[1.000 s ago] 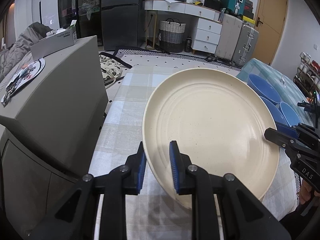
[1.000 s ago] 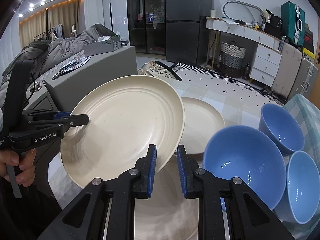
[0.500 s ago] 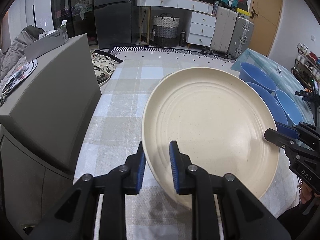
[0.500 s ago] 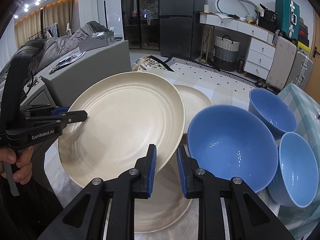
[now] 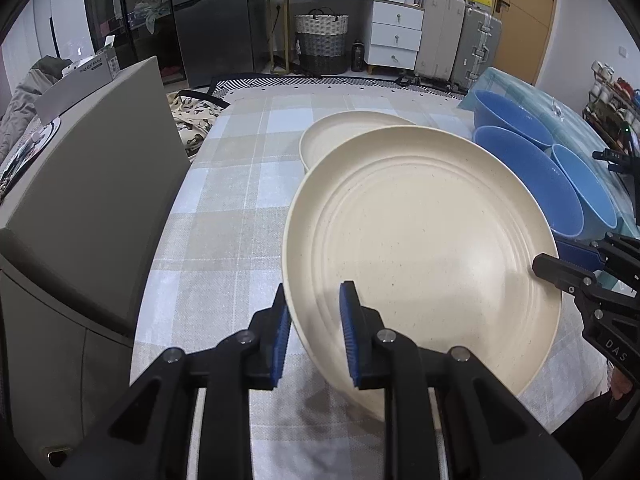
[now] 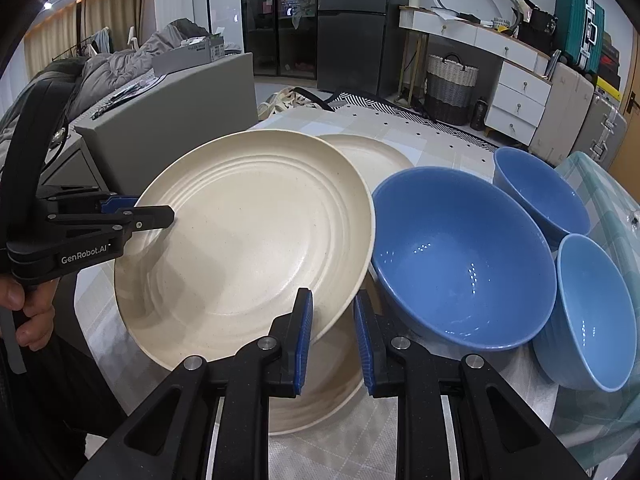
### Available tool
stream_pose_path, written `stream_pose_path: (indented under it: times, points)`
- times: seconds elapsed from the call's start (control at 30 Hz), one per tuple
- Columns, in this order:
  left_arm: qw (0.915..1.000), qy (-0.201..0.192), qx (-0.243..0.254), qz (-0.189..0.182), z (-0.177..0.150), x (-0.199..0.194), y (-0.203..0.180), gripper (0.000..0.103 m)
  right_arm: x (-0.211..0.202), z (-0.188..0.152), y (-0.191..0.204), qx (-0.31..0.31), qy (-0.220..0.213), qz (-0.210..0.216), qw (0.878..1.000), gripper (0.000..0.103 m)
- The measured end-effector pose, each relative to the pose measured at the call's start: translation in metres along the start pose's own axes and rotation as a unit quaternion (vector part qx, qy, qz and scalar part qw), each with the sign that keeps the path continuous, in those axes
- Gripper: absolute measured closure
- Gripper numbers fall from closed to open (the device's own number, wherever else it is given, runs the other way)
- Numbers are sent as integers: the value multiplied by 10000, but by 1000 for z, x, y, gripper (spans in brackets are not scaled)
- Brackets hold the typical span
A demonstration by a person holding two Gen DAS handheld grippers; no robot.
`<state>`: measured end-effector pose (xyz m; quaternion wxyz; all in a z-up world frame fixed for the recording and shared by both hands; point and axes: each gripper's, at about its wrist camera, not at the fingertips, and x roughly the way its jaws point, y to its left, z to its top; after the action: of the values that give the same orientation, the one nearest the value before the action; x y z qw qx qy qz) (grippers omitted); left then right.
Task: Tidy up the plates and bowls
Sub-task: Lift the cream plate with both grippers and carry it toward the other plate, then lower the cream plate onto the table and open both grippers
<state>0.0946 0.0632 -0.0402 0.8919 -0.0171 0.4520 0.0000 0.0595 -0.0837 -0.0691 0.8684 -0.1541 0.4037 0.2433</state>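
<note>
Big cream ribbed plate was pinched at opposite rims by the left tool and right tool, tilted above the checked-cloth desk, blue bowls just right.

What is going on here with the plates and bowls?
A person holds a large cream plate tilted above the table, with the left gripper and right gripper each clamped on opposite rims. Beneath it lies another cream plate, and a smaller cream plate sits farther back. Three blue bowls stand unstacked beside them on the checked tablecloth.
</note>
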Motion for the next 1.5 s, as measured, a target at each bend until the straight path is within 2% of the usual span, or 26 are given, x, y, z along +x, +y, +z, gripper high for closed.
stream_pose_path:
  times: [0.33,0.93,1.5]
  points:
    - [9996,239,71,156,-14,9,-7,81,8,-12,8,-147,275,-48,9995,82]
    - [9967,572,514,270,-20,21,-27,79,27,-17,2,-154,694,-276,9971,82]
    - [9916,839,890,427,-25,32,-44,76,36,-24,0,-128,912,-390,9950,81]
